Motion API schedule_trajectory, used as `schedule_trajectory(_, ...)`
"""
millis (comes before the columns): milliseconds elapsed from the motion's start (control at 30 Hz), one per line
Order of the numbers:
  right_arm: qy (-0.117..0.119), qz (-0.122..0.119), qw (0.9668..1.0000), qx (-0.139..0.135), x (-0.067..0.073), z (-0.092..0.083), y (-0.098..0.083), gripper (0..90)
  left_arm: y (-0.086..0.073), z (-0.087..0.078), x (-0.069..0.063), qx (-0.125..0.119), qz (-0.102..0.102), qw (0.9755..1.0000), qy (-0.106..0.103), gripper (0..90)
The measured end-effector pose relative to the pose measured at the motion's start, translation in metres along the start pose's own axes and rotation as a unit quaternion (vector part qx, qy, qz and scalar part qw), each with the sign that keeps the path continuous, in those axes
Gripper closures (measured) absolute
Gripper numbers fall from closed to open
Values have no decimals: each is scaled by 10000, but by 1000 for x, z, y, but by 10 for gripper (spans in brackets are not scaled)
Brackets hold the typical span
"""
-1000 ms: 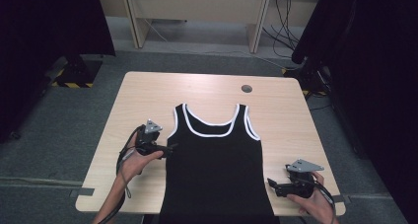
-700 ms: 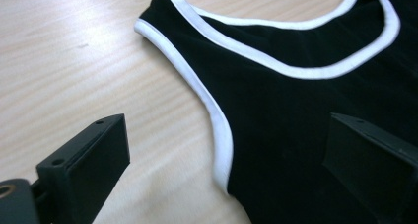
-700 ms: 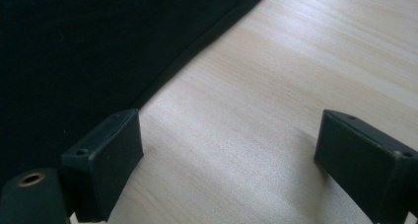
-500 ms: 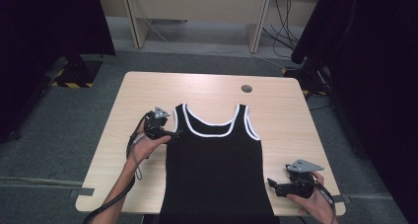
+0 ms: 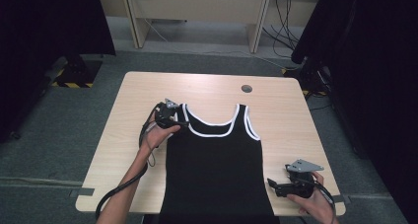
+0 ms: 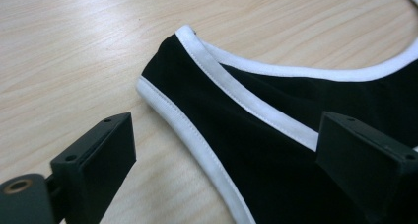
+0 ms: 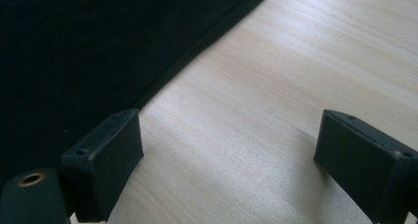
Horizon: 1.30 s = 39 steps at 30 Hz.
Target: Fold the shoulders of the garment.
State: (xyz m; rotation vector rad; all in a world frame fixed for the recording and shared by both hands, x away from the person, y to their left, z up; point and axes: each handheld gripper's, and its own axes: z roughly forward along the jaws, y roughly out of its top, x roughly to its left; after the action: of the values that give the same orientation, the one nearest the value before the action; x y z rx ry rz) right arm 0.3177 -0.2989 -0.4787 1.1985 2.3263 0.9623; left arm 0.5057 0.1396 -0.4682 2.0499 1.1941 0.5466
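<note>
A black tank top (image 5: pixel 217 169) with white trim lies flat on the wooden table (image 5: pixel 281 110), neck toward the far side. My left gripper (image 5: pixel 181 122) sits at the top's left shoulder strap (image 6: pixel 207 91). In the left gripper view (image 6: pixel 226 157) its jaws stand wide on either side of the strap and do not press on it; they have just been closing a little. My right gripper (image 5: pixel 272 185) rests low at the top's right hem edge (image 7: pixel 197 51), open (image 7: pixel 226 160), with bare wood between its jaws and one jaw over the black cloth.
A round cable hole (image 5: pixel 246 89) sits in the table near the far edge. Bare wood runs along both sides of the top. Beyond the table are desk legs and cables (image 5: pixel 283 12), with dark curtains (image 5: pixel 365 61) at both sides.
My left gripper has travelled away from me along the top's left side, from beside the armhole up to the shoulder strap. The right gripper has stayed where it was.
</note>
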Motion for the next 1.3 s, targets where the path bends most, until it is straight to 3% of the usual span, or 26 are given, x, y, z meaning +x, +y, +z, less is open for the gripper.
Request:
schedule_trajectory(200, 11, -15, 10000, 1, 0, 0, 0, 113, 7, 16, -2, 66, -65, 9999, -50, 93)
schedule_trajectory(300, 13, -15, 10000, 1, 0, 0, 0, 113, 9, 22, -3, 120, -39, 9999, -39, 159)
schedule_trajectory(400, 18, -20, 10000, 2, 0, 0, 0, 113, 9, 23, -3, 84, -88, 9998, -144, 300)
schedule_trajectory(533, 19, -21, 10000, 1, 0, 0, 0, 113, 10, 22, -5, 35, -67, 9997, -217, 606)
schedule_trajectory(633, 20, -22, 10000, 1, 0, 0, 0, 114, 10, 21, -7, 41, -72, 9996, -259, 739)
schedule_trajectory(800, 21, -22, 10000, 1, 0, 0, 0, 114, 12, 17, -9, 52, -145, 9990, -422, 794)
schedule_trajectory(1100, 22, -23, 10000, 1, 0, 0, 0, 114, 21, -12, -20, -189, 77, 9981, -586, 811)
schedule_trajectory(1300, 21, -23, 10000, 2, 0, 0, 0, 114, 17, -35, -36, -298, 346, 9967, -677, 809)
